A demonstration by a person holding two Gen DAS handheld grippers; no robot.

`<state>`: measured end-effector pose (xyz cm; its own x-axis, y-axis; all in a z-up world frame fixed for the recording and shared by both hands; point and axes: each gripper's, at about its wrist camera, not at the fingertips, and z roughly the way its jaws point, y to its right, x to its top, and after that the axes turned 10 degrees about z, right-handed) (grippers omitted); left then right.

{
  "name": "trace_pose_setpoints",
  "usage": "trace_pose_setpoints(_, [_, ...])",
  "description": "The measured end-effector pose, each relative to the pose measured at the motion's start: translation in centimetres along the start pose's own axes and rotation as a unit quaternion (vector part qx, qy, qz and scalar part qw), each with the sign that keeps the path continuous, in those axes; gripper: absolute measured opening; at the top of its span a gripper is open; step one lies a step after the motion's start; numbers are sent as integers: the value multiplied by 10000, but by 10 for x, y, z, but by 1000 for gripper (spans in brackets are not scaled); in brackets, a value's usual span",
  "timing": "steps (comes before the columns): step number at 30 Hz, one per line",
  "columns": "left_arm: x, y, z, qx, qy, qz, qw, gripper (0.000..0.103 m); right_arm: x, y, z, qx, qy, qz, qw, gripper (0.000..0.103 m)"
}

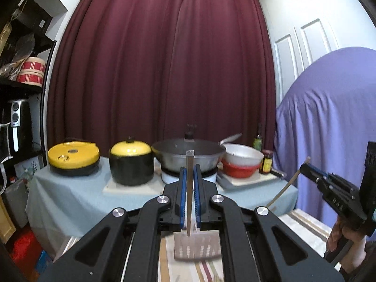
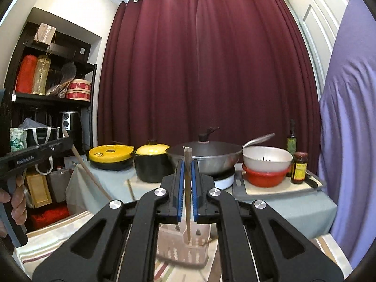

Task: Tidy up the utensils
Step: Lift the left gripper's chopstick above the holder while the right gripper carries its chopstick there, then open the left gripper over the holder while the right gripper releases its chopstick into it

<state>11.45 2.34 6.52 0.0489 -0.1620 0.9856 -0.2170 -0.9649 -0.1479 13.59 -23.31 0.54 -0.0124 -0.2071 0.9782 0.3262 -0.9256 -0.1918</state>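
Note:
In the left wrist view my left gripper [image 1: 189, 168] is shut on a thin wooden chopstick [image 1: 189, 202] that stands upright between the blue pads. Its lower end hangs over a pale slotted utensil holder [image 1: 199, 249] on the striped cloth. In the right wrist view my right gripper [image 2: 187, 164] is shut on a second chopstick [image 2: 187, 202], upright above the same holder [image 2: 183, 249]. Each view also shows the other gripper: the right gripper [image 1: 305, 168] grips its slanted chopstick [image 1: 285, 189], and the left gripper [image 2: 67, 142] grips its own chopstick [image 2: 90, 176].
Behind stands a table with a light blue cloth [image 2: 300, 206]. It carries a yellow-lidded flat pot [image 2: 110, 155], a black pot with a yellow lid [image 2: 152, 164], a wok [image 2: 206, 157], stacked white and red bowls [image 2: 266, 166] and bottles [image 2: 299, 168]. A dark shelf [image 2: 47, 98] is on the left, a purple sheet [image 2: 350, 141] on the right.

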Motion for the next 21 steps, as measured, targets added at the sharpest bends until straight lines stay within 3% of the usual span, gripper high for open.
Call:
trace_pose_setpoints(6, [4, -5, 37, 15, -77, 34, 10000, 7, -2, 8, 42, -98, -186, -8, 9998, 6])
trace_pose_setpoints(21, [-56, 0, 106, -143, -910, 111, 9957, 7, -63, 16, 101, -273, -1055, 82, 9940, 7])
